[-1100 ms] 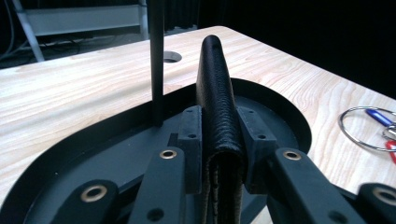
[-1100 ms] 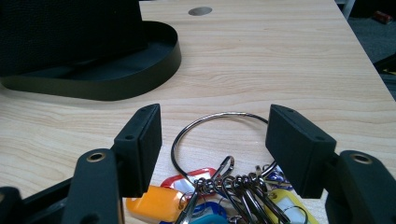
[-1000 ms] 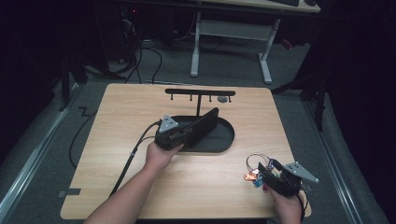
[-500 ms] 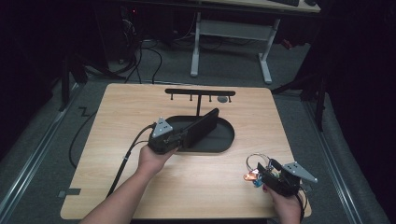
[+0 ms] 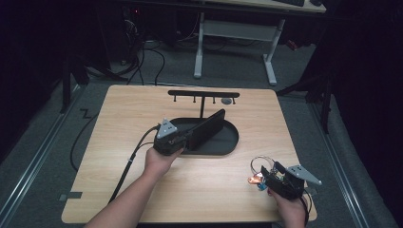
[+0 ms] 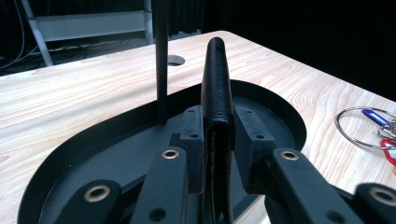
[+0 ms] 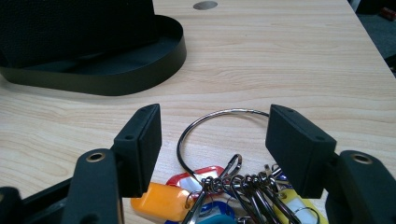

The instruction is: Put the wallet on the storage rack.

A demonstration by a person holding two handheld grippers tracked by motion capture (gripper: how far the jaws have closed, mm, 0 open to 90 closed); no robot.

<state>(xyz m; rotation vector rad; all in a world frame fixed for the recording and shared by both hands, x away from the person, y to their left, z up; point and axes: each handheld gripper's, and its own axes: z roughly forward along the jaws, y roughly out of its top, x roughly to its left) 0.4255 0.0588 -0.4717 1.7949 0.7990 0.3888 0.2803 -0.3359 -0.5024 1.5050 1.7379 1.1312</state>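
Note:
A black leather wallet (image 5: 207,127) stands on its edge over the black oval tray (image 5: 228,142); my left gripper (image 5: 187,140) is shut on its near end, and the left gripper view has the wallet (image 6: 217,84) pinched between both jaws. A ring of keys with coloured tags (image 5: 259,175) lies on the table at the front right. My right gripper (image 5: 266,176) is open just behind it. In the right gripper view the steel key ring (image 7: 224,135) and its tags lie between the spread jaws, untouched.
A black T-shaped stand with hooks (image 5: 203,95) rises from the tray's far side; its post (image 6: 161,60) is just left of the wallet. A round hole (image 5: 227,100) sits in the wooden table (image 5: 123,118) near the far edge. Cables trail off the left side.
My left gripper and the wallet have drawn back a little toward the near left side of the tray. The right gripper and the keys have stayed put.

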